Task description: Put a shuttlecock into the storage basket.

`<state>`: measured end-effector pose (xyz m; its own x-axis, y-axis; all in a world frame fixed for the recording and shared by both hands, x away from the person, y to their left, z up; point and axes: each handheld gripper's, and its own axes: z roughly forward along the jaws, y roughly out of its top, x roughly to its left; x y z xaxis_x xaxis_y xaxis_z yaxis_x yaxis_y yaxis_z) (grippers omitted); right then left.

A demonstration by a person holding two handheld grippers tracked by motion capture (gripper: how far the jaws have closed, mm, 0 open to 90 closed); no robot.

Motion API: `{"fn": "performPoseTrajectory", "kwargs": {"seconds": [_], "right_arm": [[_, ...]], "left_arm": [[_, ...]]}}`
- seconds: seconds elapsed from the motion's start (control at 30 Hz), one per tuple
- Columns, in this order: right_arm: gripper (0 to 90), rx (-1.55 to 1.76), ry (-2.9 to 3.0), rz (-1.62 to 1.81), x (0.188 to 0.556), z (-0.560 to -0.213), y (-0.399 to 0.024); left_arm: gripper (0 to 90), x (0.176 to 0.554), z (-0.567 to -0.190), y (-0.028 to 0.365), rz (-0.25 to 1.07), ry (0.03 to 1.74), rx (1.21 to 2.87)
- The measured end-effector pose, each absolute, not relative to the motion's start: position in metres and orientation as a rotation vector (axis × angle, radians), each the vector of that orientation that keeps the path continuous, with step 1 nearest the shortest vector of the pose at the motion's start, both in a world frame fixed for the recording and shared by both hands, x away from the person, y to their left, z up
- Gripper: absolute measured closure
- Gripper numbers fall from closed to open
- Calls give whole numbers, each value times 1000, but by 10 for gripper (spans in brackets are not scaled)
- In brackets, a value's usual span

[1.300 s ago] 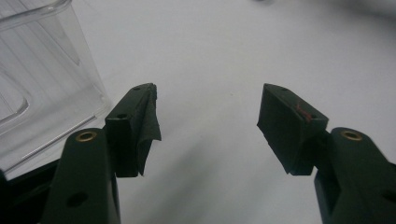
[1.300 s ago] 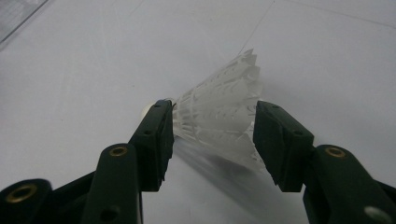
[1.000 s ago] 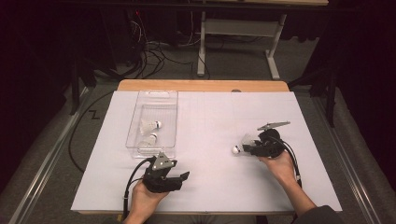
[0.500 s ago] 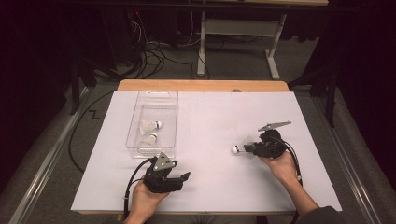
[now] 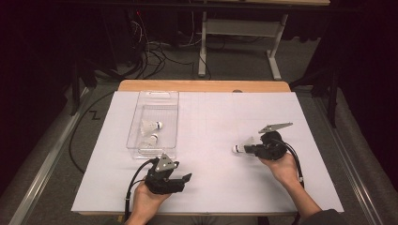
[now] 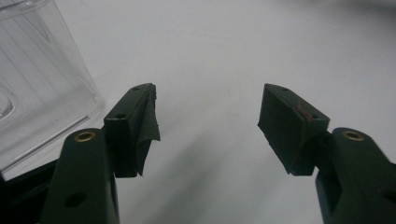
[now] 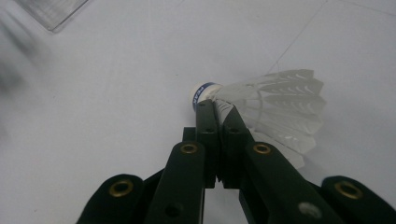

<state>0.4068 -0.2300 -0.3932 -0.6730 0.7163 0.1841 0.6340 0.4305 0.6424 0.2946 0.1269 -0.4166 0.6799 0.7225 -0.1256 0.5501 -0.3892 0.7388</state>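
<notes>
A white feather shuttlecock (image 5: 238,148) (image 7: 280,102) with a blue-banded cork lies on the white table cover at the right. My right gripper (image 5: 248,149) (image 7: 217,109) has just been closing and now pinches the feather skirt right behind the cork, its jaws almost together. The cork points left, away from the hand. Near the front edge at the left, my left gripper (image 5: 187,178) (image 6: 208,112) rests low over the cover, jaws wide apart with nothing between them.
A clear plastic box (image 5: 155,93) (image 6: 42,84) stands at the left, just beyond the left gripper, with two shuttlecocks (image 5: 151,125) (image 5: 149,140) inside. The white cover (image 5: 211,117) spans the table; a wooden edge (image 5: 202,86) shows at the far side.
The right gripper's jaws have closed onto the shuttlecock's feathers. Both hands have stayed where they were, and the left gripper is unchanged.
</notes>
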Motion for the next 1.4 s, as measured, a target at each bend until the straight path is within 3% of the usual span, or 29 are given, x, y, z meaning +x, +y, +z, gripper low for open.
{"fn": "performPoseTrajectory", "kwargs": {"seconds": [1.4], "right_arm": [[900,1053,2580,1312,376,-384,-217]], "left_arm": [[371,298,-413,116,270,957,2120]]}}
